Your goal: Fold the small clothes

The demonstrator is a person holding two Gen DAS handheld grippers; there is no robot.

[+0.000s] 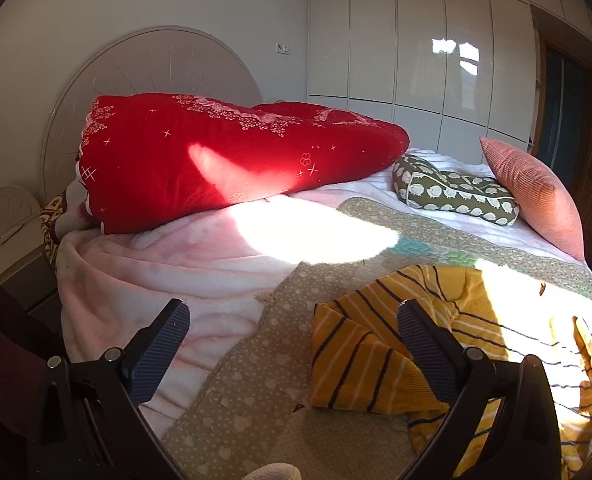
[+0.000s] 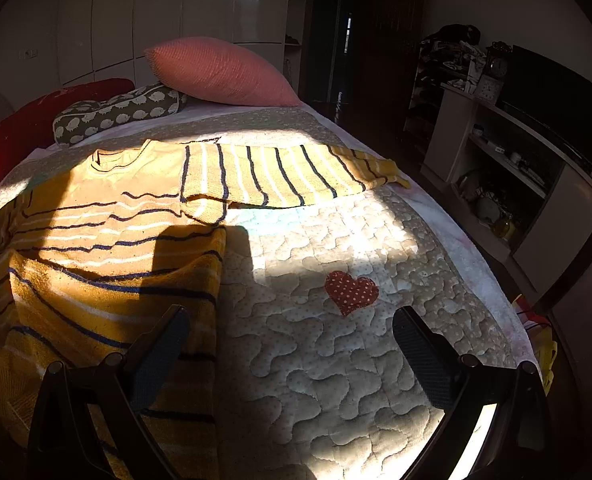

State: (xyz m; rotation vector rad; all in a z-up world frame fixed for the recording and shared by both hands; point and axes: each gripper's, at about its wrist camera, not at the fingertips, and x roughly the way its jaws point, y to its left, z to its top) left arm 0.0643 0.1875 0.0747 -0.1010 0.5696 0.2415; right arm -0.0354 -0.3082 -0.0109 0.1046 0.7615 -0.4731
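Note:
A yellow sweater with dark and white stripes lies spread on the quilted bed cover. One sleeve stretches out to the right. In the left wrist view the sweater is bunched, with a folded sleeve end between the fingers. My left gripper is open and empty above that sleeve end. My right gripper is open and empty above the quilt, its left finger over the sweater's lower edge.
A red duvet, a sheep-print green pillow and a pink cushion lie at the head of the bed. A pink blanket hangs over the left edge. Shelving with a TV stands right of the bed.

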